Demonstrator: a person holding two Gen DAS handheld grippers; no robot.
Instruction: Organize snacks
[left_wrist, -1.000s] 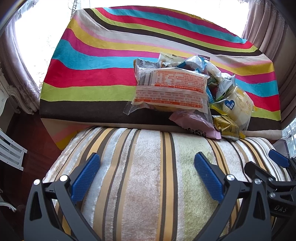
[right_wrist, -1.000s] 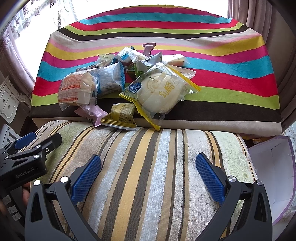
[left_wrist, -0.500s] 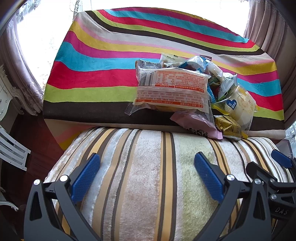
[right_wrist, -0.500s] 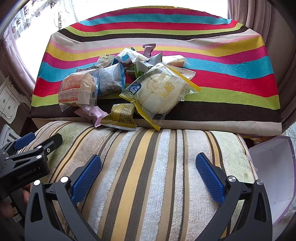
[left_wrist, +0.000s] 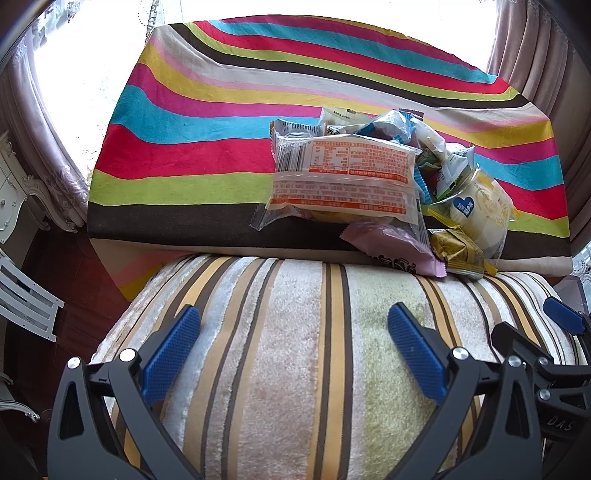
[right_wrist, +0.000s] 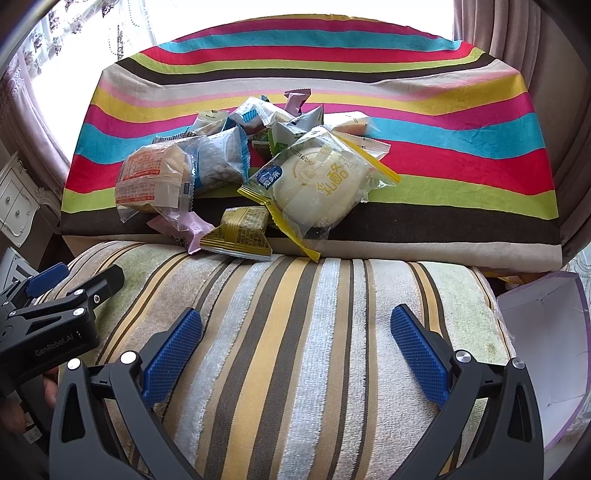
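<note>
Snacks (right_wrist: 255, 173) heaped on rainbow-striped tabletop (right_wrist: 461, 162), spilling over near edge toward striped cushion (right_wrist: 295, 332). From left: orange-printed packet (left_wrist: 343, 181) on top, pink wrapper (left_wrist: 391, 247) and olive-yellow wrapper (right_wrist: 240, 232) hanging at front, round white bun pack (right_wrist: 317, 184) leaning rightward. Best to peel loose outer pieces first, probably a front wrapper, pinching a crimped seam rather than squeezing soft contents. Left gripper (left_wrist: 295, 347) level above cushion, jaws spread wide, holding nothing. Right gripper (right_wrist: 299, 343) alongside, same low forward pose, jaws likewise spread and unloaded. Open pale box (right_wrist: 546, 339) waiting at far right.
</note>
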